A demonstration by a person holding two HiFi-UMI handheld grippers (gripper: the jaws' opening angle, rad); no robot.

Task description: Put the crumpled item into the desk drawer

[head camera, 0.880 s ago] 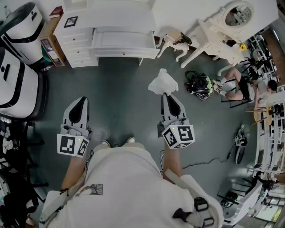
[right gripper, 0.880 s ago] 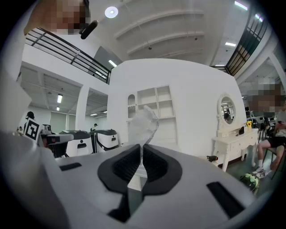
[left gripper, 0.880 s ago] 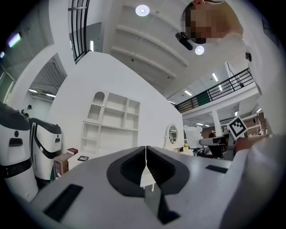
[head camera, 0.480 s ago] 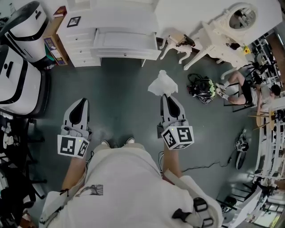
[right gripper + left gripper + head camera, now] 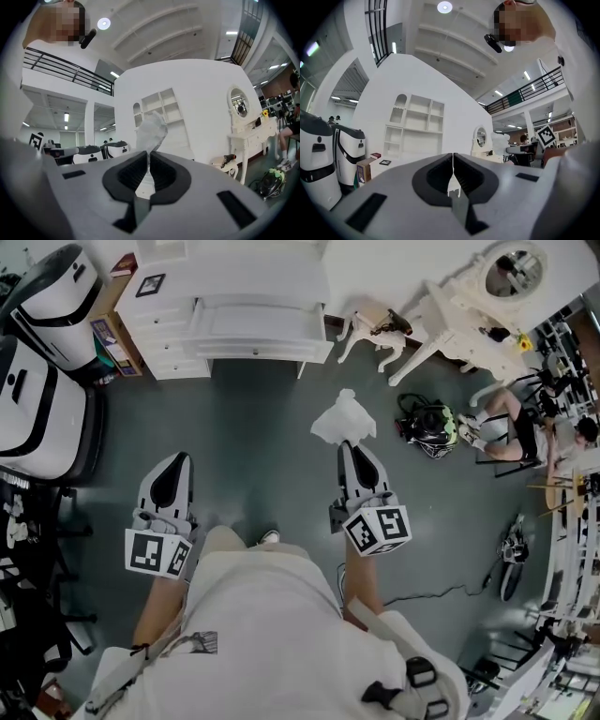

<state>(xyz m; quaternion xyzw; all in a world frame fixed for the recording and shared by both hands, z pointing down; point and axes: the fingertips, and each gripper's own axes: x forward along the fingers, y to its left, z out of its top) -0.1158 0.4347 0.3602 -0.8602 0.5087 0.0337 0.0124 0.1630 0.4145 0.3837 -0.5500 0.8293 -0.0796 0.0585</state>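
A crumpled white tissue sticks out from the tip of my right gripper, which is shut on it; in the right gripper view the tissue rises between the closed jaws of my right gripper. My left gripper is held over the grey floor, shut and empty; its jaws meet in the left gripper view. The white desk stands ahead at the top of the head view, with a drawer pulled out toward me.
White machines stand at the left. A cardboard box sits beside the desk. A white dressing table with an oval mirror, a small stool and a dark bag are to the right. A person sits at far right.
The view has shifted slightly; both grippers keep their places before me, the tissue still gripped in the right one. My knee has come forward beneath the left gripper.
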